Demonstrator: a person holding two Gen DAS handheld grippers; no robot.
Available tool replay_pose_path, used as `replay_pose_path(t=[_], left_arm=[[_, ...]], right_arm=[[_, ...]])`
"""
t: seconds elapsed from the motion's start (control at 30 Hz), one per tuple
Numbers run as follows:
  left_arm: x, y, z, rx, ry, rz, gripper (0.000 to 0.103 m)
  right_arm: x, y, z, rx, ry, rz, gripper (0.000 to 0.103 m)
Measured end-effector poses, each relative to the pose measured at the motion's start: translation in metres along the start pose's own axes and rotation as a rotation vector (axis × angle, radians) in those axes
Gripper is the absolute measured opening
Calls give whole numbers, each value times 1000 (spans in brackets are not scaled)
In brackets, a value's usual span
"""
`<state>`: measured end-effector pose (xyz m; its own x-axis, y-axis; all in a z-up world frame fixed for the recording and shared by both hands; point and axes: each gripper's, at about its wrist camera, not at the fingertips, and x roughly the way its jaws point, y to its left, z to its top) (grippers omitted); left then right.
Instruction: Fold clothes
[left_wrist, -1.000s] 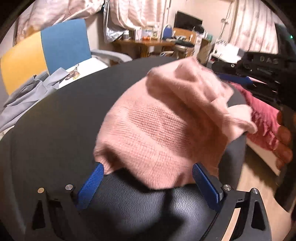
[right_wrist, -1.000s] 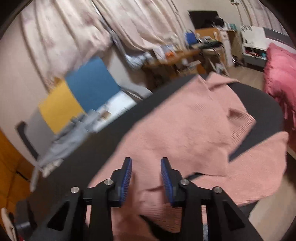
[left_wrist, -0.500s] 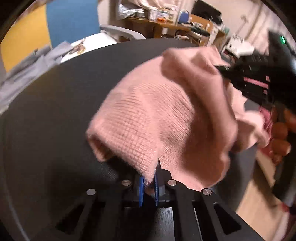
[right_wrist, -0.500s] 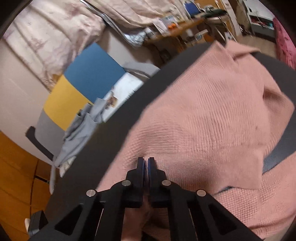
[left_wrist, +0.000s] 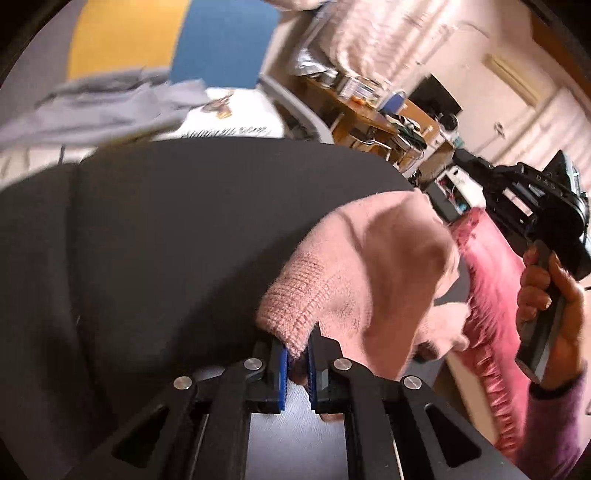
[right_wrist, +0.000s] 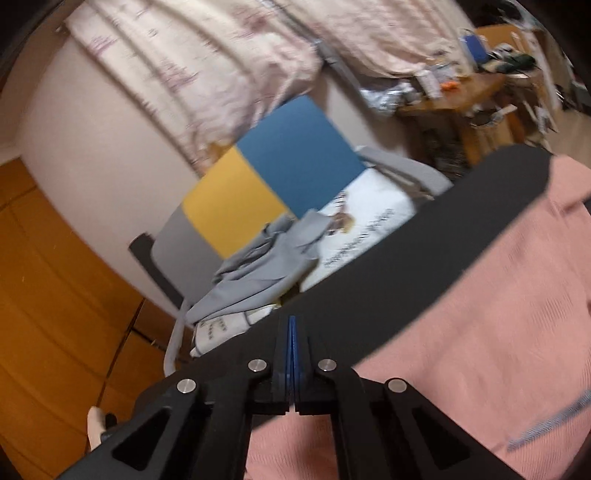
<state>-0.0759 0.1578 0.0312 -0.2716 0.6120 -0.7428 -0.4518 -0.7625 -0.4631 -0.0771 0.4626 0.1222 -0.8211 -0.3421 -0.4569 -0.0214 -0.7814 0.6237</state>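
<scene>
The sweater (left_wrist: 373, 269), pink knit, is bunched up beyond and right of the left fingers (left_wrist: 283, 373), lifted off the black bench (left_wrist: 177, 236); its ribbed hem drops between the blue pads, which are clenched on it; in the right wrist view the sweater (right_wrist: 480, 325) spreads over the bench (right_wrist: 424, 258) to the right of and below the right fingers (right_wrist: 287, 354). The bench fills the space ahead of and left of the left fingers; past its far edge sits a chair (right_wrist: 280, 177) with a yellow and blue back, ahead of the right fingers, with grey cloth (right_wrist: 258, 280) heaped on its seat; a wooden desk (right_wrist: 461, 99) with clutter stands far right of them. A darker pink fabric (left_wrist: 487, 302) lies right of the sweater in the left view. The right gripper (left_wrist: 528, 206) shows at far right there, held in the right hand (left_wrist: 546, 295). The right fingers' pads are pressed together with no gap; whether any sweater is pinched between them I cannot tell.
</scene>
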Motion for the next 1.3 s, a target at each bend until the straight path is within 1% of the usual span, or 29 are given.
replay_pose_path(t=[0.07,0.1,0.13,0.17,0.2,0.23,0.27,0.33,0.4,0.47,0.5,0.57,0.6,0.63,0.73,0.77,0.8,0.83,0.87,0.93,0.97,1.07,1.17,1.27,1.3], left_arm=[[-11,14,-13,-19,10,-7,8],[-17,19,-23,-20,15,4,8],[-21,24,-33,-18,16,17,8],[-24,30,-42,-17,15,30,8],[-24,37,-49,-19,18,40,8],[-23,45,-56,-29,23,44,8],[-24,54,-64,-46,29,41,8],[-24,66,-77,-70,42,36,8],[-24,79,-90,-93,55,31,8],[-23,86,-101,-104,66,29,8],[-22,86,-103,-103,68,24,8],[-21,86,-108,-101,71,15,8],[-20,86,-110,-99,73,13,8],[-18,84,-111,-93,73,19,8],[-19,82,-112,-78,72,21,8],[-19,80,-112,-71,75,22,8],[-19,79,-112,-63,77,23,8],[-17,77,-110,-49,78,27,8],[-19,74,-111,-34,77,32,8],[-22,68,-114,0,76,44,8],[-24,66,-116,13,73,47,8],[-34,60,-122,59,64,48,8],[-45,56,-127,88,48,39,8],[-61,58,-125,61,9,16,8],[-67,60,-124,53,-6,10,8]], right_arm=[[12,16,-4,-6,18,22,0],[17,16,-9,8,36,22,3],[21,16,-14,17,56,-3,19],[23,10,-19,17,77,-59,28],[23,1,-25,5,94,-144,30],[23,-8,-31,-7,111,-230,30],[18,-24,-38,-21,116,-328,31],[5,-56,-49,-36,143,-481,37],[-10,-91,-61,-21,190,-596,40],[-23,-114,-71,25,212,-625,43],[-29,-122,-77,50,224,-598,44],[-30,-127,-86,90,251,-544,51],[-30,-129,-91,110,264,-517,52],[-32,-133,-93,141,255,-527,52],[-25,-140,-96,161,264,-538,51],[-19,-140,-96,156,281,-548,46],[-13,-139,-93,178,275,-530,27],[-7,-139,-90,199,269,-511,22],[-1,-138,-87,219,262,-493,21],[10,-123,-73,199,215,-456,19],[17,-109,-64,170,190,-437,19],[39,-63,-39,118,147,-324,19],[69,-9,-25,59,160,-235,18],[93,52,-21,4,180,-124,18],[98,71,-25,-12,187,-92,18]])
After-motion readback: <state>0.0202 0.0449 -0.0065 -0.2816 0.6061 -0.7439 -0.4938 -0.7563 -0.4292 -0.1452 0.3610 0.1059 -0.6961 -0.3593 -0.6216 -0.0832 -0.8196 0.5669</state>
